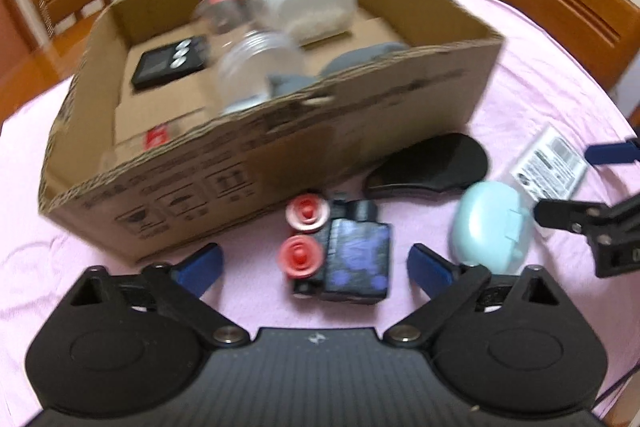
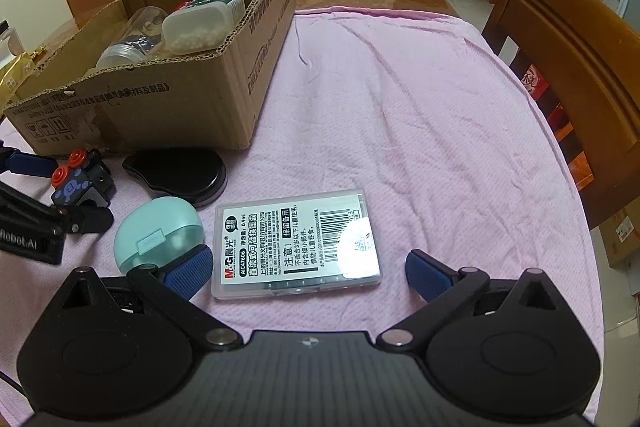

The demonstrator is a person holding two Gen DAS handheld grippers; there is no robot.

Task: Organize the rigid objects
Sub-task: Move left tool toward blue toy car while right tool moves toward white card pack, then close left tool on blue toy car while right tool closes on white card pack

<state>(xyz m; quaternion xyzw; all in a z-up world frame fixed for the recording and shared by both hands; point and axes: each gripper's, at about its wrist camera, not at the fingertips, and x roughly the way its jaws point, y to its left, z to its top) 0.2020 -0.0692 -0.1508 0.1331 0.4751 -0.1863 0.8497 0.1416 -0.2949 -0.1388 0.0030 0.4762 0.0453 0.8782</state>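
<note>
Cardboard box [image 1: 280,147] part-filled, four rigid things left on the pink-clothed bench [image 2: 400,107].
Clear jars, a white tub and a black timer lie inside; outside wait the black-and-blue toy block [image 1: 352,259], black oval case [image 1: 428,167], mint oval case [image 2: 160,233] and clear refill box [image 2: 296,243]. Left gripper [image 1: 316,263] and right gripper [image 2: 308,267] both stand wide, empty.

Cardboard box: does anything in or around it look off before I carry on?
Nothing looks spilled. In the cardboard box, two clear jars lie on their sides beside a tipped white container. Its cut rim is ragged. Four items still sit outside on the pink cloth.
</note>
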